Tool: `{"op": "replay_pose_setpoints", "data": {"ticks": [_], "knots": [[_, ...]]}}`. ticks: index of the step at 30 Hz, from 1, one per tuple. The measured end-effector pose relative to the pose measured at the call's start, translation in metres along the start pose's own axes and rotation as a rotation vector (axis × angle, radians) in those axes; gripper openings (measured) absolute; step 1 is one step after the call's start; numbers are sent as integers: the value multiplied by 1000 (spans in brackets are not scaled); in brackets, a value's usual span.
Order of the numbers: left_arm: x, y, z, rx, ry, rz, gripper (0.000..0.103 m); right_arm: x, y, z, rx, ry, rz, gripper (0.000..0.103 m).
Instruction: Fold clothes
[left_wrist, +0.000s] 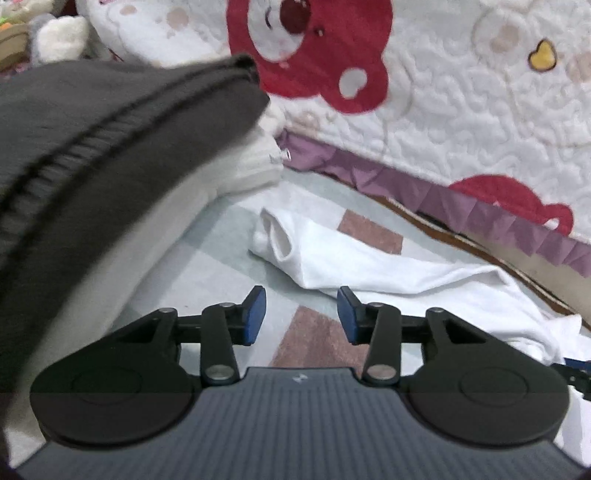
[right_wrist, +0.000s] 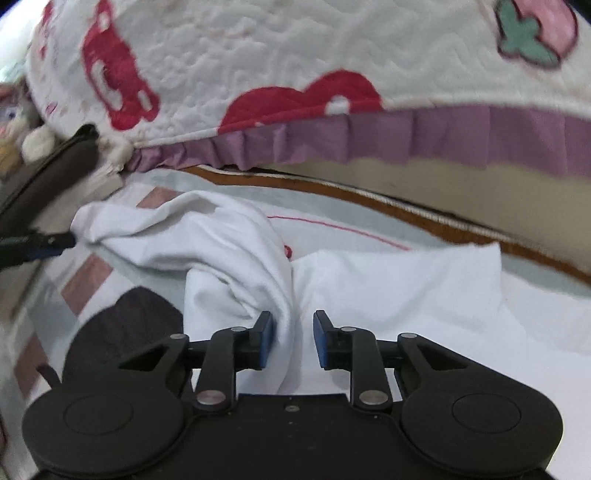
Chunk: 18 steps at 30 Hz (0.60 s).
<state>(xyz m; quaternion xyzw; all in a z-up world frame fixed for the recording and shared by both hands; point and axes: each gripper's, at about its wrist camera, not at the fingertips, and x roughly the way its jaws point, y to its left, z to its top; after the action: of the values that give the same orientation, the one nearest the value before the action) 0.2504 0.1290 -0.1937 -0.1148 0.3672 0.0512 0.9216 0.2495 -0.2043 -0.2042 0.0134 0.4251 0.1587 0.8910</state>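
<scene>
Soft, light white shirt (right_wrist: 236, 236) lay rumpled; our left gripper (left_wrist: 301, 314) gaped empty, our right gripper (right_wrist: 293, 339) straddled a fold unclamped — we'd pinch a hem.

Low close wrist views, sharing white garment (left_wrist: 369, 258)

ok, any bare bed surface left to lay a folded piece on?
Bare checked sheet between the dark folded stack and the white shirt, under the open left tongs. Crowded on the right: shirt bunched between the open right tongs, quilt behind.
</scene>
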Motion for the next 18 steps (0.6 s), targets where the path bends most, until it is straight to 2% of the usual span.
{"op": "replay_pose_setpoints", "data": {"ticks": [3, 7, 9, 10, 11, 13, 15, 17, 18], "knots": [[15, -8, -1, 51, -15, 46, 42, -12, 4, -4, -26, -12, 11, 30], [34, -18, -1, 118, -34, 108, 57, -31, 9, -17, -24, 1, 120, 36], [41, -15, 2, 74, -45, 93, 61, -34, 12, -21, -34, 30, 153, 39], [43, -13, 4, 57, -49, 81, 59, -35, 14, -23, -40, 45, 169, 41], [44, -11, 6, 39, -52, 68, 52, -34, 14, -25, -54, 47, 173, 42], [44, -9, 12, 36, -38, 39, 8, -30, 14, -28, -83, 51, 178, 42], [24, -10, 25, 31, -85, 51, 8, -27, 15, -31, -113, 55, 183, 41], [-16, -10, 43, 24, -212, 120, 8, -26, 13, -31, -132, 43, 201, 11], [-39, -7, 51, 18, -277, 156, 8, -28, 11, -30, -136, 28, 216, 10]]}}
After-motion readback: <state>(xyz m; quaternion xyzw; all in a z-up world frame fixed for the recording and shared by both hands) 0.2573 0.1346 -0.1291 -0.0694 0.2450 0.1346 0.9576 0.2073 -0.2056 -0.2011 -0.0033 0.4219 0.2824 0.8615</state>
